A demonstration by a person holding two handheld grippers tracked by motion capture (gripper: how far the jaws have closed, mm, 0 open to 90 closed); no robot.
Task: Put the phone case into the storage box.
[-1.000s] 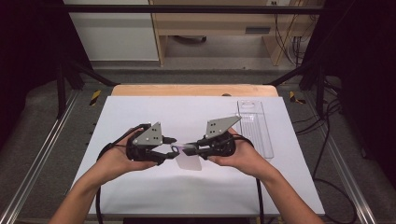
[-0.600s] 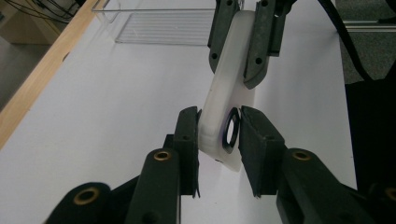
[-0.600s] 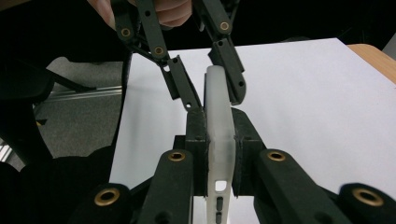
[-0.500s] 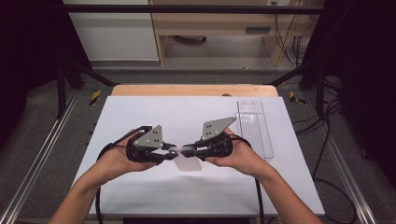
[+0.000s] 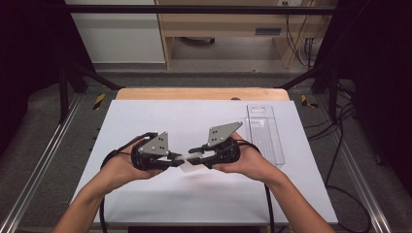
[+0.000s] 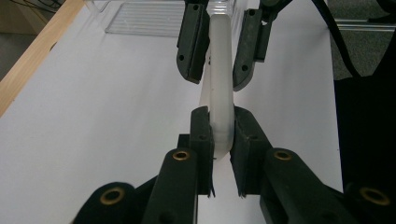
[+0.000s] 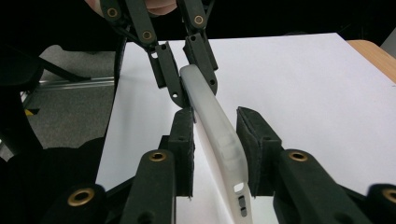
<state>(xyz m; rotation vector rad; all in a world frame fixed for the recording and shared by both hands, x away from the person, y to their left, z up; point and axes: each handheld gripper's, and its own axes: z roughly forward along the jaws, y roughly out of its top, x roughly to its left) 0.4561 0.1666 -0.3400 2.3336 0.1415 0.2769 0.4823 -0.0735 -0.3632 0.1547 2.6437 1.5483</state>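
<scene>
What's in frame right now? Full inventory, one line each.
phone case: 1, translucent white, held above the table centre between both grippers
plastic packaging tray: 1, clear, lying flat on the table's right side
table: 1, white top with a wooden far edge
metal frame rails: 2, silver, along the table's left and right on the grey floor
cabinet: 1, white, beyond the table at far left
wooden desk: 1, light wood, beyond the table
left hand-held gripper: 1, black with grey plate, shut on the phone case
right hand-held gripper: 1, black with grey plate, jaws open either side of the case
hands: 2, gripping the tools, entering from the bottom
</scene>
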